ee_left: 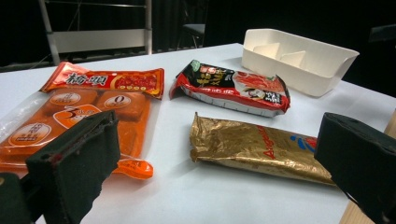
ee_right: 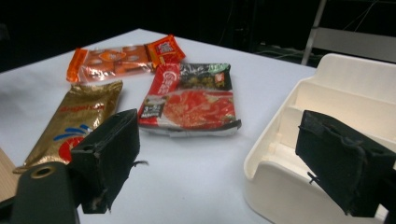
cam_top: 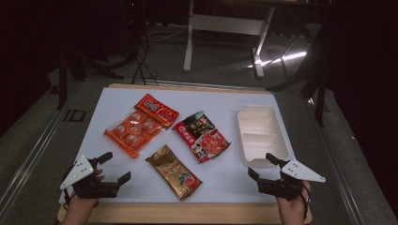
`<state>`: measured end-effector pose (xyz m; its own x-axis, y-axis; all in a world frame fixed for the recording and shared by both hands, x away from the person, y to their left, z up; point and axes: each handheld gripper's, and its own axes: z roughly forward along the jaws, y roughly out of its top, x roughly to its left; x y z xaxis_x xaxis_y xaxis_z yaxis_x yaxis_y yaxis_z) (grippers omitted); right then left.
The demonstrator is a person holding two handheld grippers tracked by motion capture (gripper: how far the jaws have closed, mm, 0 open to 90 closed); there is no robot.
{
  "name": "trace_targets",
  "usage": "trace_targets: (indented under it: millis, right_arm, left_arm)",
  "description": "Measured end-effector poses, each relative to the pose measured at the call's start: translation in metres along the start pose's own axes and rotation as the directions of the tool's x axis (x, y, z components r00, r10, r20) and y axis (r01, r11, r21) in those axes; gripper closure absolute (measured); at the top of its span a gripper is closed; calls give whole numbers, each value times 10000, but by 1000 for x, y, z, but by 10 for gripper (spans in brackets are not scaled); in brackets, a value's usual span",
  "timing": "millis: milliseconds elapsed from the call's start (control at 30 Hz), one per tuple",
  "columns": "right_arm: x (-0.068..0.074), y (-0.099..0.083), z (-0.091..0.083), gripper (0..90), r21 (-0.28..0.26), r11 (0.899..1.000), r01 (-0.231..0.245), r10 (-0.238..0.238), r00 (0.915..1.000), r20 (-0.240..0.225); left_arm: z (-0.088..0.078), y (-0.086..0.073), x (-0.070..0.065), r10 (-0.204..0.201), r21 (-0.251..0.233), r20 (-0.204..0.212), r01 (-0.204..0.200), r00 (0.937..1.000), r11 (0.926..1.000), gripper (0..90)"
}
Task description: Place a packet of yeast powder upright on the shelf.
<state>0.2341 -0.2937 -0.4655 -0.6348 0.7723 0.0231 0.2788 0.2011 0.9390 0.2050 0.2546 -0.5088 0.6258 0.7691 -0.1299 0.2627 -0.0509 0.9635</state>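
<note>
Three snack packs lie on the white table top: an orange pack (cam_top: 139, 124) (ee_left: 88, 109) (ee_right: 123, 60) of round cakes at the left, a red and black pack (cam_top: 202, 136) (ee_left: 233, 86) (ee_right: 191, 95) in the middle, and a gold pack (cam_top: 173, 172) (ee_left: 259, 149) (ee_right: 77, 119) nearer the front. A white divided tray (cam_top: 261, 135) (ee_left: 299, 60) (ee_right: 327, 140) stands at the right. My left gripper (cam_top: 112, 167) (ee_left: 219, 172) hovers open at the front left, nothing between its jaws. Open too, my right gripper (cam_top: 261, 165) (ee_right: 219, 158) sits at the front right, just before the tray's near end.
The white top (cam_top: 112, 101) rests on a wooden board whose edge (cam_top: 187, 213) runs along the front. Beyond the table, a white frame stand (cam_top: 225, 28) and cables lie on the dark floor.
</note>
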Motion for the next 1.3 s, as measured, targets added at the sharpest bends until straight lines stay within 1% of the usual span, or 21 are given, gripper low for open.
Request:
trace_targets:
  millis: [100,133,200,233,300,367,433,567,667,733,833,867,967,1000,1033,1067,1100,1167,1200,1267,1300]
  right_arm:
    - [-1,-3,6,137,452,9988,188,-184,9998,-88]
    - [-1,-3,6,137,452,9988,188,-184,9998,-88]
    - [0,-6,12,139,893,9958,215,-163,9982,-581]
    - [1,-6,13,139,1045,9941,273,-201,9974,-697]
    - [1,-6,13,139,1045,9941,273,-201,9974,-697]
    - [6,-4,15,136,1432,9886,456,-337,9958,-849]
    - [12,2,14,125,1578,9857,585,-466,9959,-779]
    - [18,11,12,128,1600,9851,632,-525,9961,-703]
    - [23,27,11,132,1351,9881,736,-667,9962,-552]
    - [24,31,11,131,1305,9886,757,-702,9965,-462]
    - [24,47,14,127,1181,9909,647,-564,9958,-718]
    - [24,51,17,123,1239,9899,690,-589,9948,-831]
    - [26,58,23,121,1468,9863,758,-625,9937,-933]
    - [28,64,27,114,1301,9878,854,-691,9897,-1251]
    - [28,64,27,114,1301,9878,854,-691,9897,-1251]
    - [29,70,33,105,1239,9889,822,-634,9868,-1488]
    - [29,70,33,105,1239,9889,822,-634,9868,-1488]
    - [33,80,42,102,1123,9910,724,-509,9816,-1838]
    - [33,80,42,102,1123,9910,724,-509,9816,-1838]
    - [37,86,48,100,1077,9908,816,-581,9769,-2055]
    - [41,92,55,101,1116,9892,949,-679,9721,-2246]
  left_arm:
    - [-1,0,-1,-29,-31,-21,29,10000,10000,8]
    - [-1,0,-1,-29,-31,-21,29,10000,10000,8]
    - [0,1,-1,-39,-67,-6,39,10000,10000,8]
    - [0,1,-1,-20,-73,-23,20,10000,10000,8]
    - [0,2,-1,-13,-71,-22,13,10000,10000,8]
    - [0,2,-1,-9,-45,-62,9,10000,10000,8]
    - [0,1,-2,-6,-35,-89,6,10000,10000,8]
    - [-3,1,0,-82,-150,-102,81,9999,9999,8]
    - [-4,1,1,-65,-118,-53,64,10000,9999,8]
    - [-5,1,2,-160,-216,-10,160,9999,9996,8]
    - [-7,3,2,-221,-282,-147,217,9996,9994,8]
    - [-8,3,3,-336,-397,-195,328,9992,9987,8]
    - [-9,4,3,-274,-506,-402,254,9988,9984,8]
    - [-9,4,3,-280,-601,-418,254,9987,9979,8]
    - [-9,4,3,-338,-654,-364,314,9988,9974,8]
    - [-9,4,4,-353,-601,-372,330,9987,9976,8]
    - [-8,4,4,-422,-557,-363,401,9985,9976,8]
    - [-8,4,4,-549,-499,-267,536,9981,9973,8]
    - [-7,3,3,-546,-449,-265,534,9982,9976,8]
    - [-7,3,3,-435,-358,-286,424,9986,9985,8]
    - [-6,3,2,-419,-351,-295,408,9987,9985,8]
